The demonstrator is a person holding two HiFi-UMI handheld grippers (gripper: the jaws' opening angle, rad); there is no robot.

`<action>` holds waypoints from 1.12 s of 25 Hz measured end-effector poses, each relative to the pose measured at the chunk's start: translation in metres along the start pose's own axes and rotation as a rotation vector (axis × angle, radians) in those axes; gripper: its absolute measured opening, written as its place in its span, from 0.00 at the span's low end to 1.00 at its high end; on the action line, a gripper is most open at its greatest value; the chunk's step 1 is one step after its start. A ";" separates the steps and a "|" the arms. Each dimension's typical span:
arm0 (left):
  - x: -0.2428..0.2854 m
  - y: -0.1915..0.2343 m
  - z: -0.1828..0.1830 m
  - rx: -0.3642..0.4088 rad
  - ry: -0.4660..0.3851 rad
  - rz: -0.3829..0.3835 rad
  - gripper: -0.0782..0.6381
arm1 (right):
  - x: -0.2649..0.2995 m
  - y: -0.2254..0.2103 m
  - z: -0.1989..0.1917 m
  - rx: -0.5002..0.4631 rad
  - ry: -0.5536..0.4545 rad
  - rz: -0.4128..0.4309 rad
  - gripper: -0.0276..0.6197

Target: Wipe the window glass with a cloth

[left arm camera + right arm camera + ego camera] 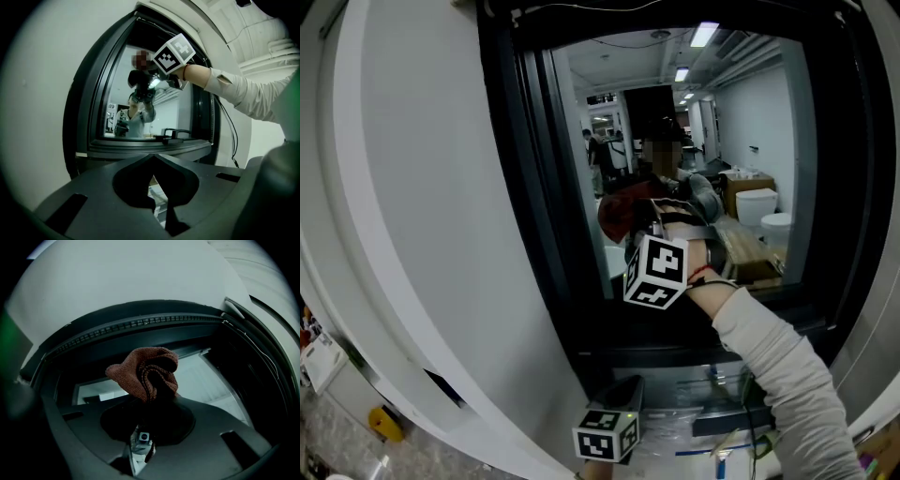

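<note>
One rust-brown cloth (145, 373), bunched in folds, is pinched tight in the right gripper (151, 400) and held up at the window glass (712, 141), in the pane's lower middle. Whether it is actually touching the glass is hard to tell. A black window frame (534, 187) surrounds the glass. A light sleeve (778, 366) reaches up behind that gripper. Low down below the sill, the left gripper (153, 161) hangs with its jaws pressed together on nothing.
</note>
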State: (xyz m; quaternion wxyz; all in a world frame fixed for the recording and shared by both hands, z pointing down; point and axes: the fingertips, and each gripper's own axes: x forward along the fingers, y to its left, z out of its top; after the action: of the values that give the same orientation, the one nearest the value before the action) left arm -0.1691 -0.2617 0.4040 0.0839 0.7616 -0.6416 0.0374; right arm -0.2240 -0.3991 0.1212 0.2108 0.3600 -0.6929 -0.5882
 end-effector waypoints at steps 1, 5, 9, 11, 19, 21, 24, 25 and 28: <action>-0.001 -0.001 0.000 0.001 0.000 -0.001 0.12 | -0.001 0.008 -0.002 0.003 0.003 0.014 0.14; -0.003 -0.001 -0.003 -0.002 0.005 -0.002 0.12 | -0.005 0.039 -0.009 0.029 0.013 0.067 0.14; -0.003 -0.001 -0.009 -0.007 0.019 0.001 0.12 | -0.009 0.078 -0.018 0.032 0.025 0.134 0.14; -0.004 -0.003 -0.011 -0.010 0.022 0.001 0.12 | -0.012 0.095 -0.021 0.041 0.031 0.167 0.14; -0.012 0.000 -0.017 -0.017 0.029 0.010 0.12 | -0.017 0.155 -0.031 0.096 0.064 0.293 0.14; -0.014 0.000 -0.019 -0.018 0.032 0.010 0.12 | -0.018 0.167 -0.032 0.114 0.070 0.326 0.14; -0.016 0.001 -0.020 -0.021 0.034 0.013 0.12 | -0.019 0.184 -0.035 0.103 0.081 0.355 0.14; -0.017 0.001 -0.020 -0.022 0.034 0.015 0.12 | -0.019 0.189 -0.036 0.098 0.084 0.361 0.14; -0.017 0.002 -0.021 -0.024 0.035 0.019 0.12 | -0.018 0.194 -0.037 0.102 0.085 0.370 0.14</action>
State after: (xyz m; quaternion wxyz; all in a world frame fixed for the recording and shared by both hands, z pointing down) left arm -0.1732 -0.2415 0.4219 0.1038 0.7537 -0.6476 0.0436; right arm -0.2347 -0.4007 0.3191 0.3259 0.2610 -0.7665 -0.4880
